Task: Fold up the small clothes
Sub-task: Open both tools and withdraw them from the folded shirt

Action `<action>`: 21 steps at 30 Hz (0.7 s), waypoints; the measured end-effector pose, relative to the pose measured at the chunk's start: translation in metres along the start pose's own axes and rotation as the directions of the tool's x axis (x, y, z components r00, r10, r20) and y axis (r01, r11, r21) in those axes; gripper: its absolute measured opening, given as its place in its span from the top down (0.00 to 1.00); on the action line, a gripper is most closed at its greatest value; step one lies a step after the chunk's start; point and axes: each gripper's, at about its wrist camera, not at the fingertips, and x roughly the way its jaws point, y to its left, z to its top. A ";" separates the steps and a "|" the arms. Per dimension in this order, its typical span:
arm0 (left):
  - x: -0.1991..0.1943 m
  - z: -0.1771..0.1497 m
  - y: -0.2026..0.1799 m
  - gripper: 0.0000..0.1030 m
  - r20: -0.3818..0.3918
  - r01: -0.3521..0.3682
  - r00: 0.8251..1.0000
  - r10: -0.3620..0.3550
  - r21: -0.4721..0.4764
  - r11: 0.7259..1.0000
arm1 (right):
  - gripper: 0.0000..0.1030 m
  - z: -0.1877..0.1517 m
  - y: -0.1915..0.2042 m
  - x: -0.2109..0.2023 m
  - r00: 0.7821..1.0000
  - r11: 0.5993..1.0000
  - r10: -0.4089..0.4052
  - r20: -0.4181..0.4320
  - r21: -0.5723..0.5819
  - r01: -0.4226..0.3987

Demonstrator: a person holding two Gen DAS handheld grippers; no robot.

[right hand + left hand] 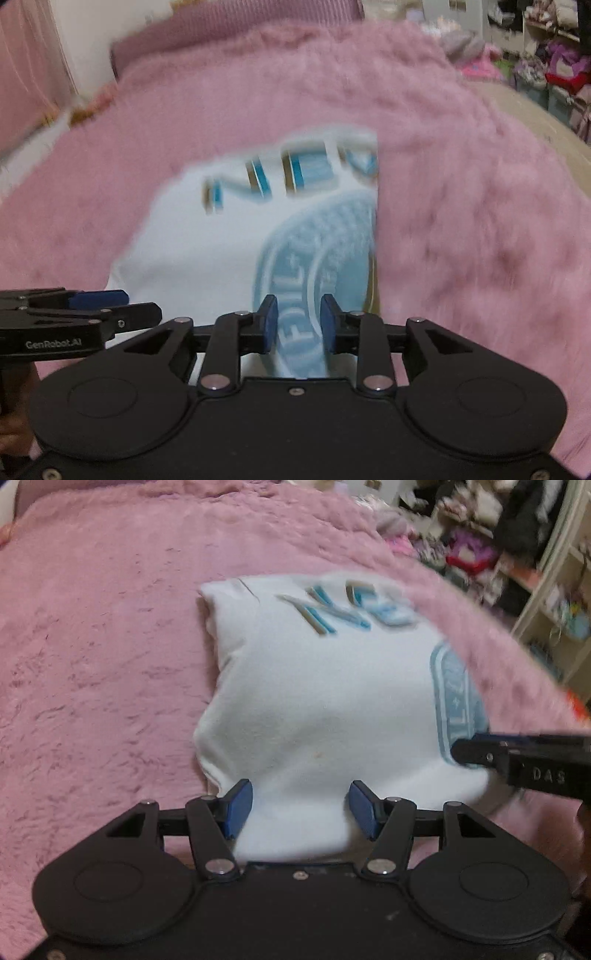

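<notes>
A folded white garment with blue letters and a round blue emblem lies on a fuzzy pink blanket. My left gripper stands open and wide over the garment's near edge; white cloth shows between its blue pads, which do not pinch it. In the right wrist view the garment is blurred. My right gripper hangs over the emblem, its jaws a narrow gap apart, with the print showing between the pads and no fold caught. Each gripper shows in the other's view: the right gripper, the left gripper.
The pink blanket covers the bed all around the garment. Beyond its far right edge stand a white shelf unit and heaps of clothes and toys. A pink headboard or cushion is at the far end.
</notes>
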 end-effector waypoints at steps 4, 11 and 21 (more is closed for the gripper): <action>-0.012 0.005 -0.007 0.42 0.002 -0.027 1.000 0.027 0.044 0.999 | 0.77 -0.017 0.006 0.015 0.998 0.997 -0.054 -0.024 -0.058 0.053; -0.063 0.025 0.004 0.42 -0.020 -0.022 1.000 0.020 -0.112 0.993 | 0.37 -0.001 0.019 -0.024 0.992 0.989 -0.125 -0.007 -0.083 0.124; -0.148 0.028 -0.019 0.41 -0.019 -0.147 0.989 0.146 -0.057 0.988 | 0.14 -0.001 0.028 -0.109 0.987 0.987 -0.160 -0.018 -0.011 0.160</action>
